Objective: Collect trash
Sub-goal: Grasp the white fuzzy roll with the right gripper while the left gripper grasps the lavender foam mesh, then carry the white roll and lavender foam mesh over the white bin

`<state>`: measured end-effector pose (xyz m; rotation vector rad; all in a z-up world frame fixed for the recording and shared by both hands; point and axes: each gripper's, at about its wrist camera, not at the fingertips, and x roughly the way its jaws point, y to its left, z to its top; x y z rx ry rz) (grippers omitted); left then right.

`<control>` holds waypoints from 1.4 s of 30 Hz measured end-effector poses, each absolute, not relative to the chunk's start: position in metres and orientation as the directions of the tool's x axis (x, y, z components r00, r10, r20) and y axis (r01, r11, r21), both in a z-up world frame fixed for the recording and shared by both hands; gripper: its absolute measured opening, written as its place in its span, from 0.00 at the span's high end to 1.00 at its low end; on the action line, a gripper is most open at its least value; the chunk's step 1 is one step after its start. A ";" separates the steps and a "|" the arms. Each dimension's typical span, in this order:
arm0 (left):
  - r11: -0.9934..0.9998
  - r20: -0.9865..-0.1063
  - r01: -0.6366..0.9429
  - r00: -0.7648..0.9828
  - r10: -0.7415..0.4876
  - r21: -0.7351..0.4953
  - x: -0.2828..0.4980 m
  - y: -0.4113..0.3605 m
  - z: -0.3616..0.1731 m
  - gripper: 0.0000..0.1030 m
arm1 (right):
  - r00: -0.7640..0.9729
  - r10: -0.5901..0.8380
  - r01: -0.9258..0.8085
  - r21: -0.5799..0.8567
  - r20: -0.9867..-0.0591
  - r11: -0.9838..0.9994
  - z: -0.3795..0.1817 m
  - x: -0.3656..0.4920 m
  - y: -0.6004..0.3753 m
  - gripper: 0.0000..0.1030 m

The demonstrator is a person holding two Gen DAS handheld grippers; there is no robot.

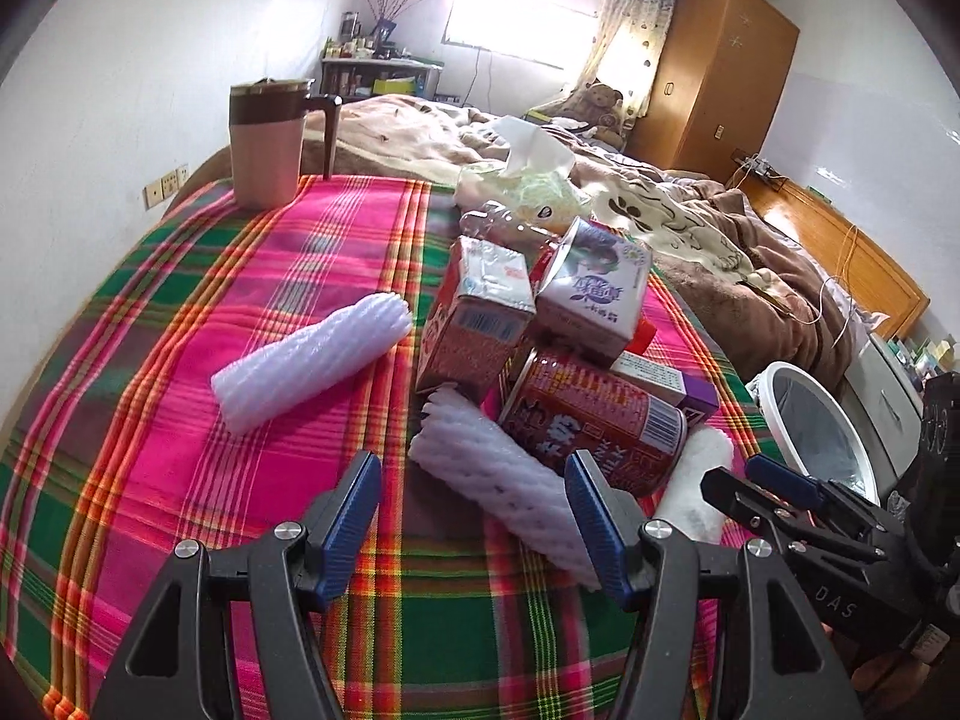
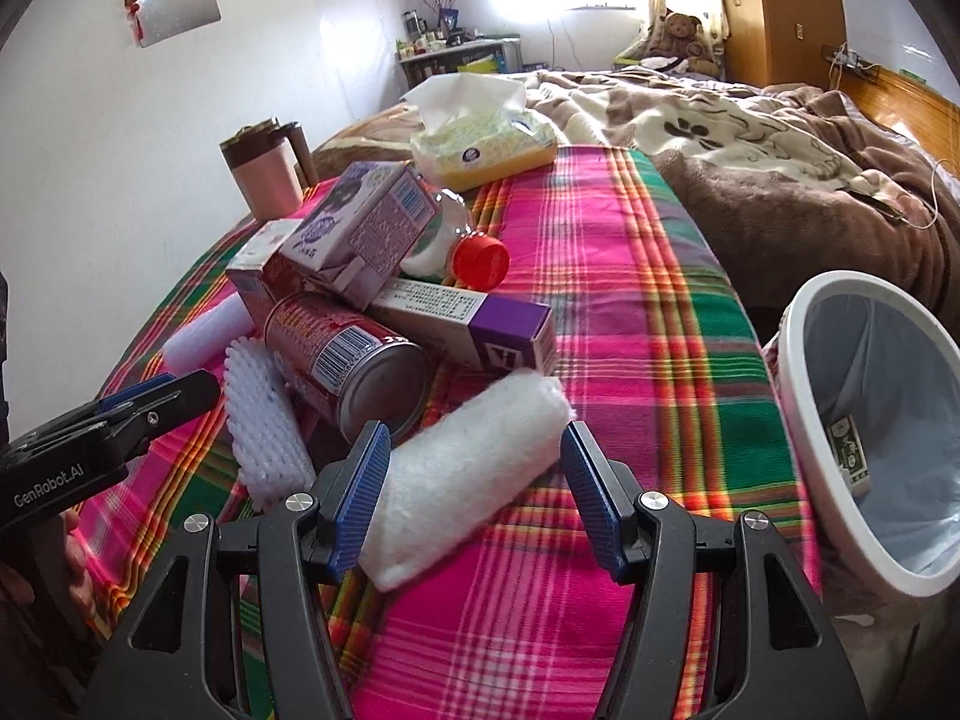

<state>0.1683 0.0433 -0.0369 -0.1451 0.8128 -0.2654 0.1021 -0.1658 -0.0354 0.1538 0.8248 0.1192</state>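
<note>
A pile of trash lies on the plaid cloth: a red can, red carton, purple carton, purple box, clear bottle with red cap and foam fruit nets. My left gripper is open, its jaws either side of a ribbed foam net without touching it. My right gripper is open around a white foam roll, which lies between its jaws. A white bin with a liner stands at the right, a small packet inside.
A pink mug and a tissue pack stand at the cloth's far end. Another foam net lies alone at the left. A rumpled brown blanket covers the bed beyond. The right gripper also shows in the left wrist view.
</note>
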 end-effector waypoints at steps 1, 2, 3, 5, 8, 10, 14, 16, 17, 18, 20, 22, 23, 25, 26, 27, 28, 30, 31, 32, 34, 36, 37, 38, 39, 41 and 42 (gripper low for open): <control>0.953 -0.697 0.181 0.651 -0.301 -0.243 0.170 0.044 -0.039 0.39 | 0.667 0.159 -0.040 0.178 -0.728 0.983 -0.037 0.104 -0.164 0.41; 0.951 -0.697 0.181 0.648 -0.307 -0.251 0.170 0.044 -0.039 0.39 | 0.662 0.159 -0.040 0.177 -0.733 0.983 -0.038 0.105 -0.162 0.41; 0.949 -0.696 0.184 0.647 -0.313 -0.256 0.171 0.045 -0.040 0.39 | 0.654 0.159 -0.041 0.176 -0.739 0.984 -0.040 0.107 -0.160 0.41; 0.946 -0.697 0.187 0.641 -0.321 -0.264 0.173 0.043 -0.040 0.39 | 0.643 0.145 -0.032 0.162 -0.752 0.986 -0.043 0.110 -0.156 0.40; 0.936 -0.694 0.191 0.630 -0.348 -0.296 0.177 0.041 -0.041 0.39 | 0.631 0.138 -0.025 0.157 -0.764 0.987 -0.047 0.112 -0.154 0.38; 0.933 -0.701 0.195 0.619 -0.356 -0.302 0.180 0.038 -0.043 0.39 | 0.619 0.138 -0.013 0.165 -0.773 0.986 -0.050 0.112 -0.157 0.38; 0.934 -0.715 0.188 0.603 -0.355 -0.305 0.183 0.033 -0.048 0.39 | 0.613 0.157 -0.011 0.191 -0.774 0.982 -0.050 0.111 -0.160 0.38; 0.932 -0.719 0.185 0.596 -0.359 -0.312 0.185 0.031 -0.050 0.39 | 0.615 0.157 -0.013 0.189 -0.773 0.982 -0.050 0.111 -0.158 0.39; 0.932 -0.722 0.184 0.591 -0.360 -0.313 0.185 0.030 -0.052 0.39 | 0.616 0.158 -0.014 0.190 -0.772 0.982 -0.050 0.110 -0.158 0.40; 0.932 -0.727 0.182 0.586 -0.359 -0.314 0.186 0.029 -0.054 0.39 | 0.617 0.165 -0.017 0.197 -0.770 0.980 -0.050 0.110 -0.158 0.44; 0.932 -0.735 0.170 0.576 -0.358 -0.321 0.187 0.029 -0.058 0.39 | 0.616 0.194 -0.032 0.221 -0.763 0.975 -0.050 0.110 -0.158 0.50; 0.934 -0.737 0.165 0.577 -0.352 -0.317 0.187 0.027 -0.059 0.39 | 0.618 0.209 -0.041 0.234 -0.758 0.971 -0.051 0.109 -0.158 0.54; 0.937 -0.744 0.161 0.573 -0.344 -0.309 0.187 0.026 -0.060 0.39 | 0.618 0.222 -0.045 0.248 -0.754 0.968 -0.052 0.110 -0.160 0.55; 0.939 -0.749 0.159 0.570 -0.339 -0.304 0.187 0.025 -0.062 0.39 | 0.619 0.237 -0.045 0.267 -0.749 0.963 -0.052 0.109 -0.163 0.60; 0.941 -0.750 0.154 0.571 -0.334 -0.302 0.187 0.024 -0.062 0.39 | 0.619 0.244 -0.048 0.274 -0.746 0.960 -0.052 0.110 -0.163 0.61; 0.942 -0.750 0.151 0.572 -0.331 -0.300 0.187 0.024 -0.063 0.39 | 0.619 0.248 -0.050 0.277 -0.746 0.959 -0.052 0.110 -0.164 0.62; 0.942 -0.752 0.149 0.570 -0.331 -0.301 0.187 0.023 -0.064 0.39 | 0.619 0.254 -0.053 0.283 -0.743 0.958 -0.052 0.110 -0.164 0.64; 0.943 -0.756 0.143 0.567 -0.328 -0.301 0.186 0.022 -0.065 0.39 | 0.621 0.262 -0.060 0.289 -0.739 0.956 -0.052 0.109 -0.164 0.67; 0.943 -0.756 0.138 0.568 -0.327 -0.304 0.185 0.022 -0.066 0.39 | 0.621 0.265 -0.062 0.291 -0.737 0.955 -0.052 0.109 -0.164 0.68; 0.942 -0.755 0.134 0.567 -0.328 -0.309 0.185 0.023 -0.065 0.39 | 0.621 0.269 -0.065 0.293 -0.736 0.954 -0.052 0.109 -0.164 0.69; 0.939 -0.755 0.124 0.565 -0.332 -0.320 0.185 0.024 -0.066 0.39 | 0.625 0.276 -0.075 0.296 -0.730 0.952 -0.050 0.107 -0.164 0.72; 0.938 -0.756 0.115 0.565 -0.332 -0.326 0.184 0.025 -0.066 0.39 | 0.632 0.274 -0.078 0.292 -0.725 0.953 -0.048 0.106 -0.165 0.75; 0.940 -0.758 0.115 0.564 -0.328 -0.322 0.184 0.024 -0.066 0.39 | 0.637 0.271 -0.079 0.289 -0.721 0.954 -0.047 0.105 -0.165 0.75; 0.940 -0.758 0.112 0.564 -0.326 -0.321 0.183 0.023 -0.066 0.39 | 0.643 0.268 -0.080 0.285 -0.717 0.955 -0.046 0.104 -0.166 0.76; 0.940 -0.759 0.110 0.563 -0.327 -0.324 0.183 0.022 -0.066 0.39 | 0.648 0.263 -0.080 0.279 -0.714 0.957 -0.045 0.103 -0.166 0.76; 0.938 -0.756 0.114 0.563 -0.333 -0.329 0.183 0.019 -0.066 0.45 | 0.652 0.260 -0.077 0.280 -0.712 0.957 -0.045 0.102 -0.168 0.76; 0.935 -0.755 0.116 0.561 -0.339 -0.334 0.183 0.018 -0.066 0.49 | 0.653 0.260 -0.074 0.282 -0.711 0.957 -0.045 0.102 -0.169 0.76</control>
